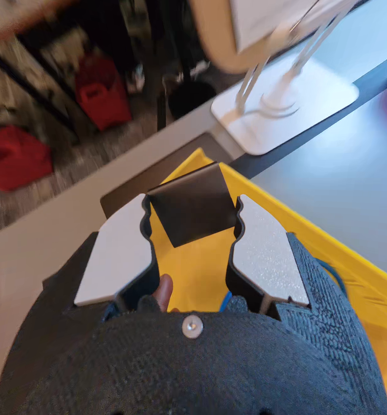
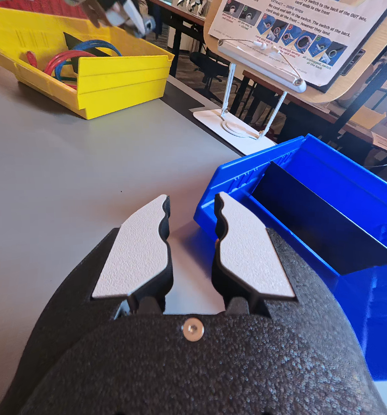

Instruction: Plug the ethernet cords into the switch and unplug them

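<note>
Ethernet cords, red and blue with a strand of green, lie coiled inside the yellow bin, which sits on the grey worktop. Largest after the worktop, the blue bin stands well apart from the yellow bin, toward the worktop's near side, with a dark divider slanting across its interior. A document stand with a white base sits at the worktop's far edge, between the two bins, and carries an illustrated instruction sheet. Within the yellow bin a black divider plate stands upright. The left claw hangs over the yellow bin, its fingers spread to either side of that plate; whether the pads touch it is hard to say, as the view is blurred. A fingertip shows beneath the claw. The right claw hovers above the worktop, far from the yellow bin and just beside the blue bin's corner, fingers parted and empty.
</note>
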Demonstrator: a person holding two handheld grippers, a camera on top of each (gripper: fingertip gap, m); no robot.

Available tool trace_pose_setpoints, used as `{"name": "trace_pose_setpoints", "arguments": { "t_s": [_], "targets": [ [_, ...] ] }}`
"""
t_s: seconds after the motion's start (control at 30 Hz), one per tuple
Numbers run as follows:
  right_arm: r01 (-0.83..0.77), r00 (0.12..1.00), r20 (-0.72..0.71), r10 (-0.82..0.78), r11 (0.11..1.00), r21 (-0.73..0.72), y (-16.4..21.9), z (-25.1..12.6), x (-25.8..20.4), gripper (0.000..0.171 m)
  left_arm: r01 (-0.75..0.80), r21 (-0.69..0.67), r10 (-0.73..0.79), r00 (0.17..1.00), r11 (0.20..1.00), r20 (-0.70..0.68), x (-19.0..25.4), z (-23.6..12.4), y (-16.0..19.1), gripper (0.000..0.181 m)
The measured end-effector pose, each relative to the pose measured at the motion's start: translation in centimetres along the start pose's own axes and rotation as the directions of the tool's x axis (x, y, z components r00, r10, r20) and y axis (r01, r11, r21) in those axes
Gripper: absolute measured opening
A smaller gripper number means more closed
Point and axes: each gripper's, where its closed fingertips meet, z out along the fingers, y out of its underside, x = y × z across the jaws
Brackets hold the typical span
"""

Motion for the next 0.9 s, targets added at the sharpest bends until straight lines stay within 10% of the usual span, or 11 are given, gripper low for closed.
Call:
{"name": "trace_pose_setpoints", "arguments": {
  "t_s": [0.2, 0.53, 0.9],
  "targets": [
    [0.036, 0.999, 0.028, -0.037, 0.998, 0.043, -1.2, 0.6, -1.6, 0.039, -0.217, 0.320, 0.241, 0.970, 0.922, -0.038, 9.0, -8.0, -3.4, 0.072],
    [0.034, 0.933, 0.347, -0.095, 0.984, 0.176, -8.4, 2.0, -10.4, 0.053, -0.167, 0.629, 0.506, 0.760, 0.759, -0.409, 31.2, -14.9, 2.9, 0.072],
    [-0.337, 0.694, 0.619, 0.368, 0.926, -0.173, -5.8, 5.9, -16.7, 0.052, -0.366, 0.640, 0.642, 0.719, 0.676, -0.266, 36.4, -13.1, 7.9, 0.071]
  ]
}}
